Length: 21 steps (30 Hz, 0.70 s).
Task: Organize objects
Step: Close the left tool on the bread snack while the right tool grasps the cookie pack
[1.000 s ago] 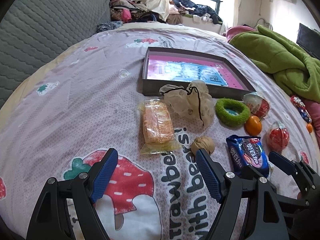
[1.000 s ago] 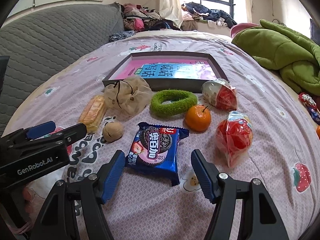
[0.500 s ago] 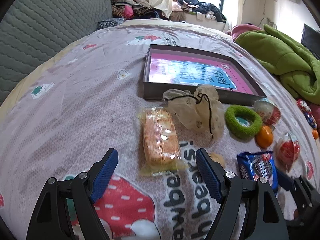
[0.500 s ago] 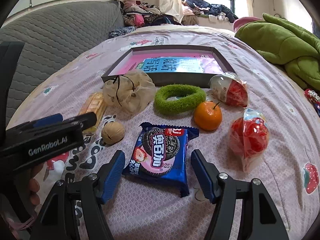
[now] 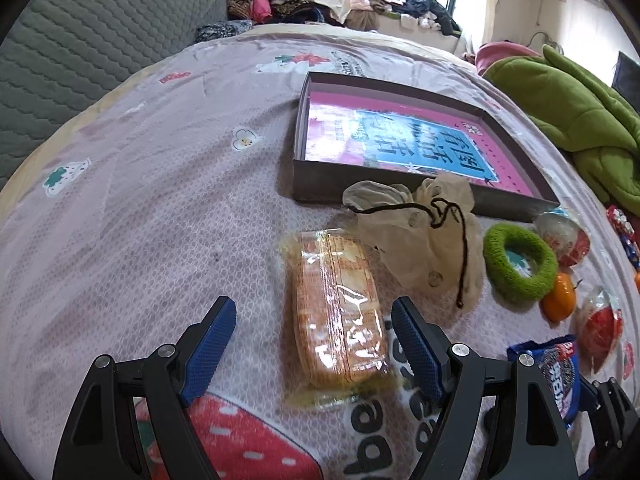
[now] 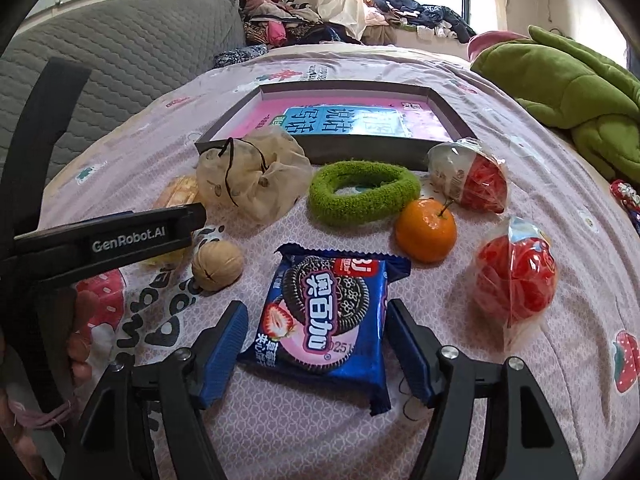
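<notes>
We see our left gripper (image 5: 310, 322) low over the bed (image 5: 152, 208), its jaws spread wide with the clear-wrapped pack of orange crackers (image 5: 336, 312) lying between them, its near end level with the right pad; neither pad touches it. Our right gripper (image 6: 316, 334) has its jaws just as wide on either side of the blue Oreo packet (image 6: 328, 316), which lies flat on the strawberry-print sheet with nothing gripping it. Just left of that packet sits a walnut (image 6: 217, 265), and beyond it a tangerine (image 6: 426, 230) touches the green fuzzy ring (image 6: 362, 194). A crumpled sheer drawstring pouch (image 6: 252, 178) rests against the front wall of the shallow dark box (image 6: 360, 152), whose floor shows a pink and blue printed sheet. Two clear bags of red rubber bands (image 6: 514, 276) lie to the right, one near the box corner, one closer to us. A green blanket (image 6: 568, 92) is heaped at the far right.
</notes>
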Available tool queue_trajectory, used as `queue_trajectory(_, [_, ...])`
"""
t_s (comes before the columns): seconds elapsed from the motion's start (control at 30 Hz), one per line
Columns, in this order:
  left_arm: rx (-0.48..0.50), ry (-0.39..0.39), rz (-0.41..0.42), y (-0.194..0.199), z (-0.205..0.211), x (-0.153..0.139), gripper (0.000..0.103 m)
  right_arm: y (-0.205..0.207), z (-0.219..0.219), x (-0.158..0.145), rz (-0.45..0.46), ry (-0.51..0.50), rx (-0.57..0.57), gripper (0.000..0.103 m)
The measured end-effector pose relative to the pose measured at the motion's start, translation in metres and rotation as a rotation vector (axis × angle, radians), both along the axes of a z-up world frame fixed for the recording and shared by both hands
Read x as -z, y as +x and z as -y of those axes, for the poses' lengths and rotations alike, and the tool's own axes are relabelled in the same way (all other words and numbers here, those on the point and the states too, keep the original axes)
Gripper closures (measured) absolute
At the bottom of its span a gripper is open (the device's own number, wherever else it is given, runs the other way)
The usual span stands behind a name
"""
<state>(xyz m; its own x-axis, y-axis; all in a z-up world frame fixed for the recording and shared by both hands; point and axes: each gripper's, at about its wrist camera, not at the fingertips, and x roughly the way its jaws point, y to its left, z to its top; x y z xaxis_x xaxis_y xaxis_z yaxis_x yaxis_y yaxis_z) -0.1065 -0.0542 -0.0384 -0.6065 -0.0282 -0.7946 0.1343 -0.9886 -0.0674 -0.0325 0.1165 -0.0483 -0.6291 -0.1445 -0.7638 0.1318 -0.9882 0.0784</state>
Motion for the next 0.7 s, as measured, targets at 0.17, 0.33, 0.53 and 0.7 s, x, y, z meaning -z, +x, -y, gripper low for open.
queue_trajectory(0.17, [0.010,-0.027,0.030,-0.009,-0.002,0.008,0.022,-0.003,0.003,0.002,0.009,0.019,0.002,0.032])
queue_trajectory(0.33, [0.018,-0.045,0.032,-0.010,-0.004,0.011,0.022,-0.003,0.002,0.002,0.010,0.016,0.007,0.032])
queue_trajectory(0.53, [0.048,-0.041,0.025,-0.006,-0.008,0.008,0.040,-0.003,0.001,0.000,0.000,0.016,0.014,0.041])
queue_trajectory(0.7, [0.070,-0.009,0.024,-0.004,-0.011,0.006,0.060,-0.002,0.001,-0.002,-0.001,0.017,0.016,0.044])
